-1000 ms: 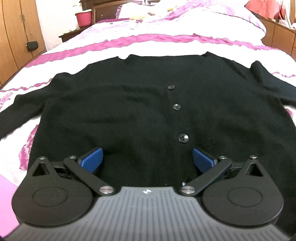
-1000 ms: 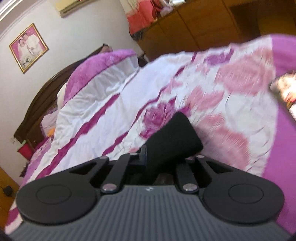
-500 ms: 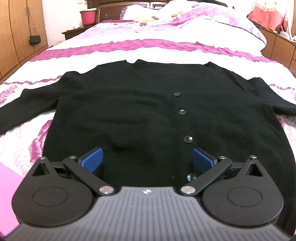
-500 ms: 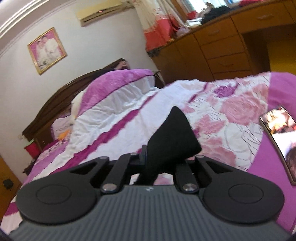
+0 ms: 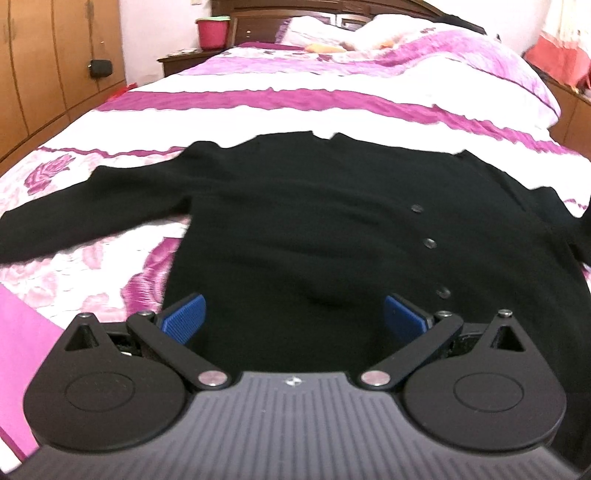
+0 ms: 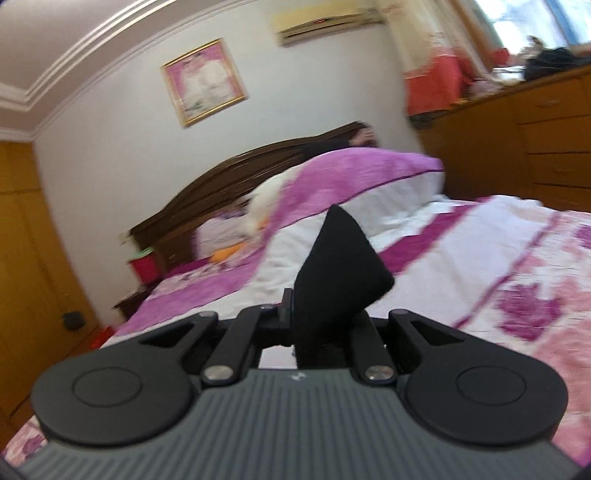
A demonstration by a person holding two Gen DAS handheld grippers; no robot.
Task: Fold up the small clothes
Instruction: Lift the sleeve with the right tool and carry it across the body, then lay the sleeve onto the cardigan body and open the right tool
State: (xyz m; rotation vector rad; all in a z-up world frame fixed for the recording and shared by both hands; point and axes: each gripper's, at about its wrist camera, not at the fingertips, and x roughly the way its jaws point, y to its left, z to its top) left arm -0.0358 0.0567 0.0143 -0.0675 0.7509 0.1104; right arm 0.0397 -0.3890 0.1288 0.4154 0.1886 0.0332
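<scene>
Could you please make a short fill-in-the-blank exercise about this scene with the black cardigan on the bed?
1. The black cardigan lies spread on the ____.
2. The left gripper has its blue pads wide ____.
3. The right gripper is shut on a black ____.
4. The bucket beside the headboard is ____.

Missing words: bed; open; sleeve; red

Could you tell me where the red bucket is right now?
The red bucket stands on the dark nightstand at the top left of the left wrist view, beside the headboard.
</scene>
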